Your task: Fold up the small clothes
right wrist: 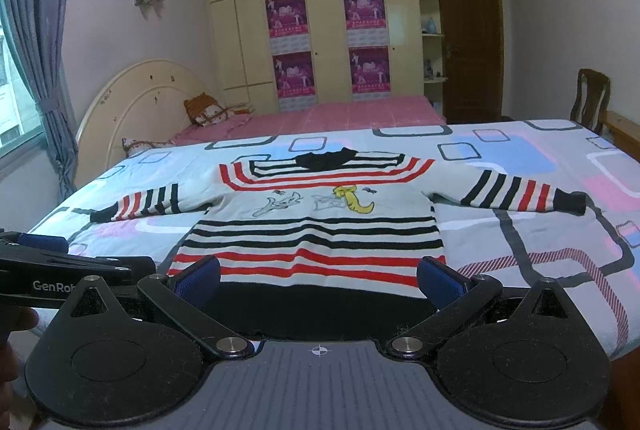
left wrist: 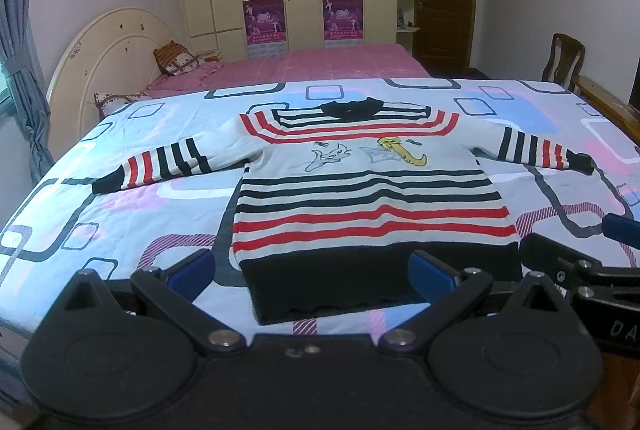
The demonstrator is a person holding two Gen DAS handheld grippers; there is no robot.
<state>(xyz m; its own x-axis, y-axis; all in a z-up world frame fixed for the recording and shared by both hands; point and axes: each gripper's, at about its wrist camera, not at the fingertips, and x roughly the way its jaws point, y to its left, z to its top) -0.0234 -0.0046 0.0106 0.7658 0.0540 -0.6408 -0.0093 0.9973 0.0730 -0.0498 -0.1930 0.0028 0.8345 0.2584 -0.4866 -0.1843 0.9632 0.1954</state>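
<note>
From the left wrist view, the sweater [left wrist: 360, 190] lies flat and face up on the bed [left wrist: 120, 214], collar at the far end, dark hem at the near edge, both sleeves spread straight out to the sides. There is plenty of bare patterned sheet on either side of the body and beyond the cuffs. The left tool [left wrist: 312, 276] sits low at the near edge of the bed, its two blue fingers wide apart, holding nothing. The hem lies between them, and the right-hand finger overlaps the hem's near right part; whether it touches the cloth is hard to tell. At the right border the other tool pokes in, only a blue tip and black linkage showing, the rest cut off. The near edge of the bed is hidden behind the tool's body.

Over to the right wrist view: same sweater [right wrist: 312, 242], seen a little more from the right. The right tool [right wrist: 320, 284] is also spread wide and empty, fingers straddling the hem, level with the bed's near edge. Open sheet runs off to the right past the sleeve cuff. At the left border the left tool comes in side-on, lettering on it cut short. A hand [right wrist: 18, 322] grips below it, dark and mostly out of frame. The hem's front edge drops out of sight behind the tool.
</note>
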